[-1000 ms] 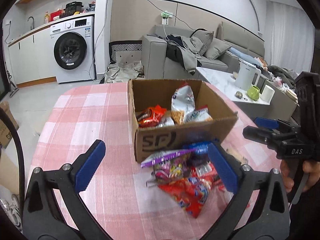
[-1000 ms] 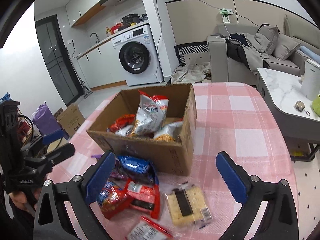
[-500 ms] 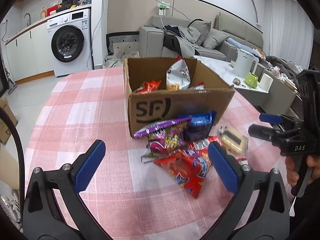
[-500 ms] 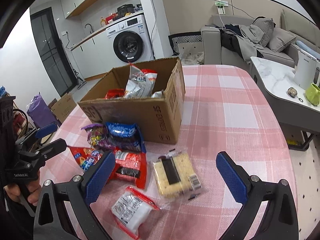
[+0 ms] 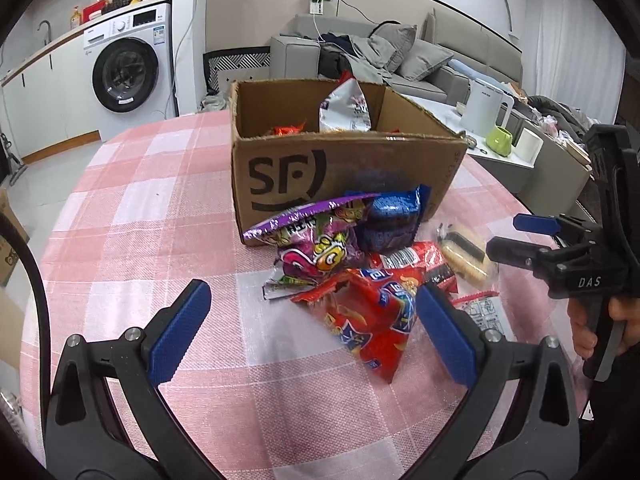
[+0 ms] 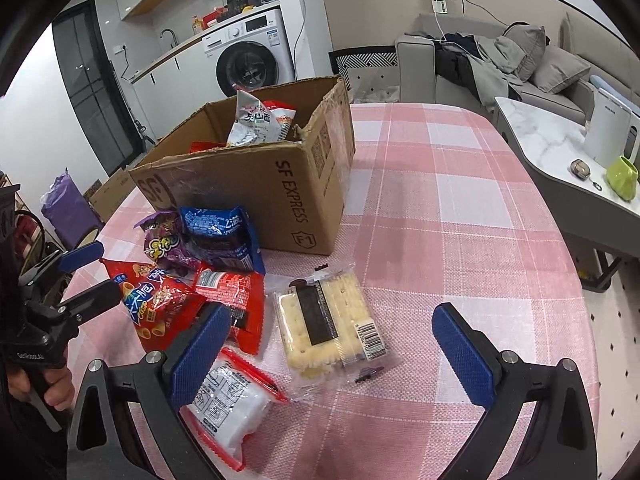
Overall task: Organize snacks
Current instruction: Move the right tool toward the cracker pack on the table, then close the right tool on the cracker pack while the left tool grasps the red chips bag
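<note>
The left gripper (image 5: 312, 328) is hanging low over the table with its blue pads spread wide and nothing between them. The right gripper (image 6: 332, 344) is likewise standing spread and carrying nothing, its left pad sitting just above the white packet (image 6: 228, 404). Each tool is showing in the other's view at the frame edge, with a hand (image 5: 600, 320) wrapping the right grip from below and the trigger not visibly squeezed.

Judged from the layout, the work is sitting at the approach stage: neither tool is touching a snack yet. The red chip bag (image 5: 372, 320) is lying directly ahead of the left gripper, partly between its pads in view, its far edge meeting the purple bag (image 5: 316, 244). The cracker pack (image 6: 328, 320) is lying flat between the right gripper's pads in view, apart from the box. A blue bag (image 6: 220, 236) is leaning against the box front, and a second red packet (image 6: 236, 296) is lying beneath the pile.

The cardboard box (image 5: 344, 172) is standing open on the pink checked tablecloth (image 6: 440, 216), already holding several packets, one silver bag (image 5: 348, 108) standing upright.

The next move is calling for one gripper to drop onto its nearest packet, close on a crimped edge or narrow side, lift clear of neighbours, and carry over the box wall.
</note>
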### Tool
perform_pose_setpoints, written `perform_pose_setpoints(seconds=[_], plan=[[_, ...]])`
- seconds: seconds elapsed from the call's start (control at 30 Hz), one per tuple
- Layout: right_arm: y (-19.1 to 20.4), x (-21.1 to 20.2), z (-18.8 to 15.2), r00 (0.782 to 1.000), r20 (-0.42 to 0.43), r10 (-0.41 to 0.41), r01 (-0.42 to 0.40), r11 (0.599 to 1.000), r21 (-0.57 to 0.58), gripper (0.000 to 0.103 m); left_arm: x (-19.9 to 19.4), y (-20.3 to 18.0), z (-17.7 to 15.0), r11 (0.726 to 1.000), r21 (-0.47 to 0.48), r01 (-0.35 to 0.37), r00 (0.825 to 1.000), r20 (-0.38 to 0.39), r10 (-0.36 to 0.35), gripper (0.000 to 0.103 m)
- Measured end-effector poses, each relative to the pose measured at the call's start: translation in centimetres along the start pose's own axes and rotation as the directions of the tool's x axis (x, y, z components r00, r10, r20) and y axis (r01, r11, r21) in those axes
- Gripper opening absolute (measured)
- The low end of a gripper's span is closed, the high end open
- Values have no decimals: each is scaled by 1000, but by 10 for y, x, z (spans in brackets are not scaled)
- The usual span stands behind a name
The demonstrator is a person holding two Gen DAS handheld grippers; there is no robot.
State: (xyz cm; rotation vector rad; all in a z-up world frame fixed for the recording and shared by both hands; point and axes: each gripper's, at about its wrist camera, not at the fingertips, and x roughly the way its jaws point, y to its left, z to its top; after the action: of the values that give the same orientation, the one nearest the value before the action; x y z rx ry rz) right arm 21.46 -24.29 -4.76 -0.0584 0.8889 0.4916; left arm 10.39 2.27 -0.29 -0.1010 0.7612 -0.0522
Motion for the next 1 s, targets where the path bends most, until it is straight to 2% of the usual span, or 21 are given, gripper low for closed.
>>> perform_pose_setpoints(seconds=[0.6, 0.83, 0.9, 1.0], plan=[[-12, 33, -9, 996, -82, -23, 24, 1000, 6, 102, 22, -5, -12, 1000, 6, 15, 999, -52, -15, 102], [-8, 44, -11, 992, -98, -74, 70, 997, -42, 97, 29, 0, -15, 1000, -7, 30, 997, -70, -30, 102], [-7, 45, -12, 993, -94, -72, 68, 997, -48, 93, 32, 1, -16, 999, -7, 34, 996, -78, -35, 102], [-5, 43, -13, 994, -85, -62, 56, 996, -63, 82, 35, -1, -19, 999, 2, 33, 996, -87, -33, 102]])
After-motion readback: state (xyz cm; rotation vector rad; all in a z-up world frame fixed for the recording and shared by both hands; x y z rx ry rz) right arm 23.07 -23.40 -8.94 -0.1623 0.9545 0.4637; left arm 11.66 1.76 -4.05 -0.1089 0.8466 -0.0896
